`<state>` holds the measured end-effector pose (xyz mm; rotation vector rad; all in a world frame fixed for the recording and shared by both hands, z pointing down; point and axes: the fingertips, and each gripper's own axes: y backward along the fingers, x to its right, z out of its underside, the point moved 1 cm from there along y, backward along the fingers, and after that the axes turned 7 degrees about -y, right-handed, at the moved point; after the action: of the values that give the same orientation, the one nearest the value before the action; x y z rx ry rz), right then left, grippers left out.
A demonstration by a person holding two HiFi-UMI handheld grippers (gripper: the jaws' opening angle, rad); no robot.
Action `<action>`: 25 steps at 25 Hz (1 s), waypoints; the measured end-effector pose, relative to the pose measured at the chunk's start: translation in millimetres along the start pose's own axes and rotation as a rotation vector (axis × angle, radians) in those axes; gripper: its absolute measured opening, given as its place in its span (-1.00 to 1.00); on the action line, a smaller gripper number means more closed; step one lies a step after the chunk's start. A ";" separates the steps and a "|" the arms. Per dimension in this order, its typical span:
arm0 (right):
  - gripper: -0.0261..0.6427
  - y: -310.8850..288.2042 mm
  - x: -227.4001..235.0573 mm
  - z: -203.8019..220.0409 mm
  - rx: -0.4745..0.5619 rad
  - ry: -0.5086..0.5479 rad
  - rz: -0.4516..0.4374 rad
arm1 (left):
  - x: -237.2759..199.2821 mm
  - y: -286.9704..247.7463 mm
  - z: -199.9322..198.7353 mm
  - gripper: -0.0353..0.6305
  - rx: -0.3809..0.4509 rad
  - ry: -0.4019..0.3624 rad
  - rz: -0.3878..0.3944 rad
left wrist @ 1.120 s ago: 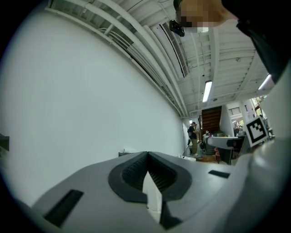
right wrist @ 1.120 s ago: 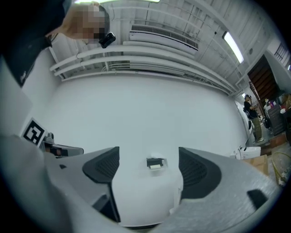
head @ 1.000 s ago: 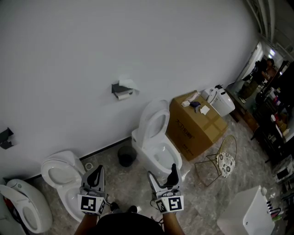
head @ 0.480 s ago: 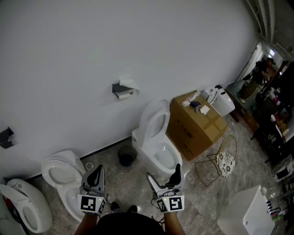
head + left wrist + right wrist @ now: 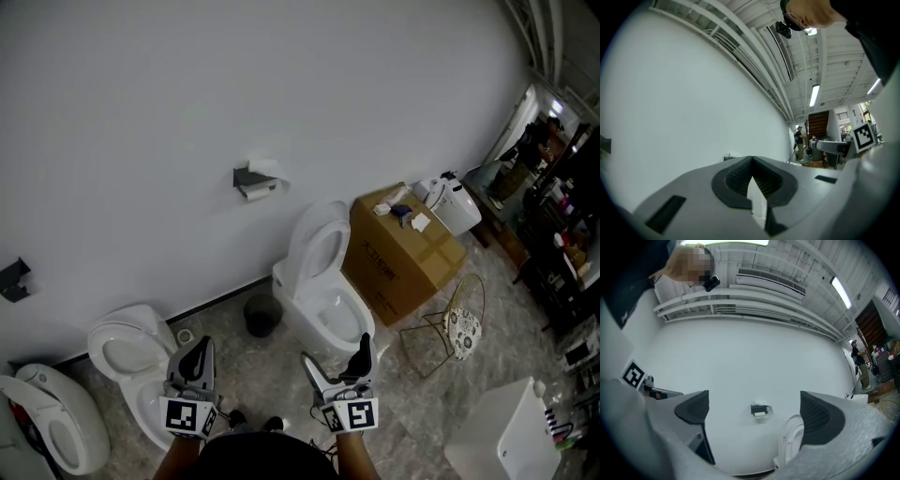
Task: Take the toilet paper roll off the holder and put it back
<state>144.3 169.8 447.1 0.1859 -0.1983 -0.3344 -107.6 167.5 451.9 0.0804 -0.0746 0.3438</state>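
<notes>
The dark toilet paper holder is fixed to the white wall, with a white roll in it and white paper lying on top. It is far ahead of both grippers, which are held low near the person's body. My left gripper is shut, its two pads pressed together with nothing between them. My right gripper stands wide open and empty. In the right gripper view the holder shows small and distant between the spread pads.
A white toilet stands below and right of the holder, with a small dark bin beside it. A cardboard box and a wire stand are to the right. Another toilet sits at lower left.
The right gripper's jaws have spread a little wider. The view has shifted slightly; both grippers stay low near the body.
</notes>
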 end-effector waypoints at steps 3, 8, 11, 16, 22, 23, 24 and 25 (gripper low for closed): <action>0.82 -2.3 -5.8 0.0 0.004 0.000 -0.004 | -6.2 1.9 2.8 -0.88 -0.003 0.003 0.005; 0.82 0.1 -18.4 2.9 0.009 0.008 0.005 | -18.1 4.7 5.3 -0.88 0.004 0.002 0.024; 0.82 0.5 -25.8 9.9 0.001 0.014 0.016 | -26.3 4.4 7.2 -0.88 0.011 0.000 0.035; 0.82 -0.1 -31.9 16.6 -0.006 0.018 0.029 | -37.2 5.1 13.3 -0.88 0.008 -0.001 0.039; 0.82 -7.3 -32.5 17.9 0.000 0.019 0.037 | -45.9 2.5 16.0 -0.88 0.005 0.003 0.037; 0.82 -9.0 -31.3 18.4 0.000 0.019 0.038 | -46.3 0.9 16.8 -0.88 0.004 0.003 0.037; 0.82 -10.7 -29.7 19.1 0.000 0.018 0.039 | -46.6 -0.8 17.5 -0.88 0.004 0.003 0.037; 0.82 -12.6 -27.9 20.0 0.001 0.017 0.041 | -46.9 -2.6 18.3 -0.88 0.004 0.003 0.037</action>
<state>110.2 164.7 459.2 0.1852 -0.1847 -0.2917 -151.8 147.7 465.8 0.0824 -0.0723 0.3815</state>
